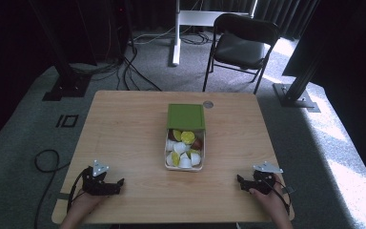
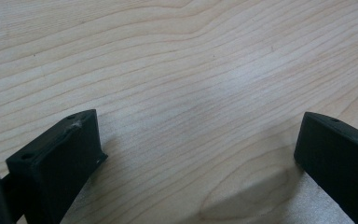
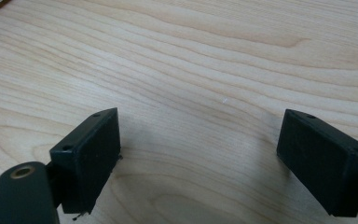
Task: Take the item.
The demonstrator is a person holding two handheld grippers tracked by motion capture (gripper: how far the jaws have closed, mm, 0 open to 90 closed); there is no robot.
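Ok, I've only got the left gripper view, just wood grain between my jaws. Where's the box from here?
Observer: The box sits mid-table, ahead of and between both hands, well apart from the left claw.
Operator: Is it open?
Observer: Yes, its green lid is swung back on the far side.
Operator: What's inside?
Observer: Small capsules, mostly white, some yellow-green, a couple dark brown.
Operator: And the other claw?
Observer: The right claw is open over bare table, nothing between its jaws; it rests near the table's right front edge.
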